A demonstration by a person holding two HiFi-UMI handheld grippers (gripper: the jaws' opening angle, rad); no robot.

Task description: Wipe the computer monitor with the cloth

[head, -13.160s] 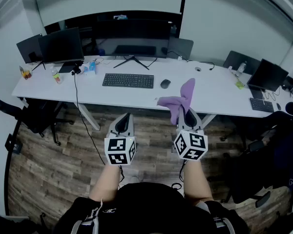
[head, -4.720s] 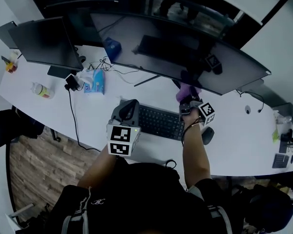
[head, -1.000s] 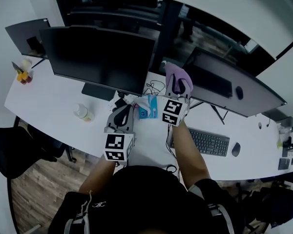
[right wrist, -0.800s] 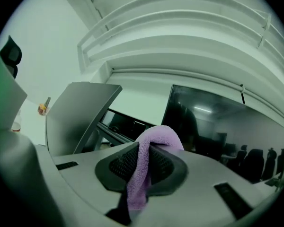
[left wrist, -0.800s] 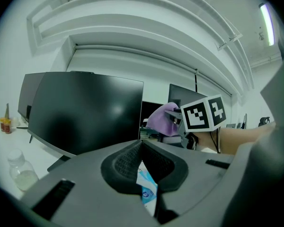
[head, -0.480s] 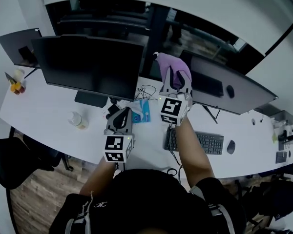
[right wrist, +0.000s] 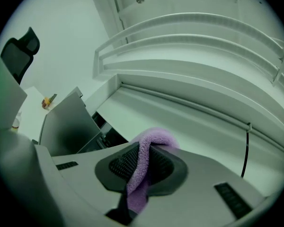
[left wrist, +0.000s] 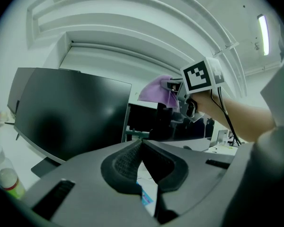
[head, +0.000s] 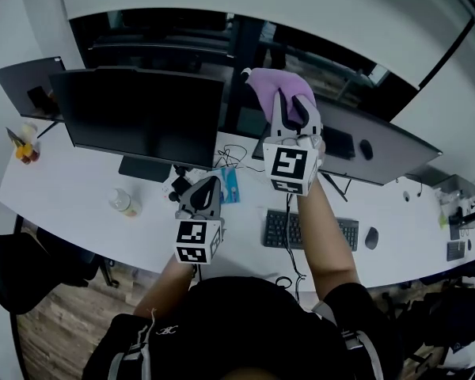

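Purple cloth point(head: 267, 85) clamped in right gripper point(right wrist: 143, 151), at 12 o'clock, just right of dark monitor point(head: 142, 121). Left gripper point(left wrist: 142, 148) jaws together, empty, at 7 o'clock over tabletop point(head: 63, 184)

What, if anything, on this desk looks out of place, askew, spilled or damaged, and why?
Nothing looks spilled or damaged. The one untidy spot is a loose tangle of cables on the desk, beside the black monitor. The purple cloth is not dropped: the jaws of the right gripper are shut on it.
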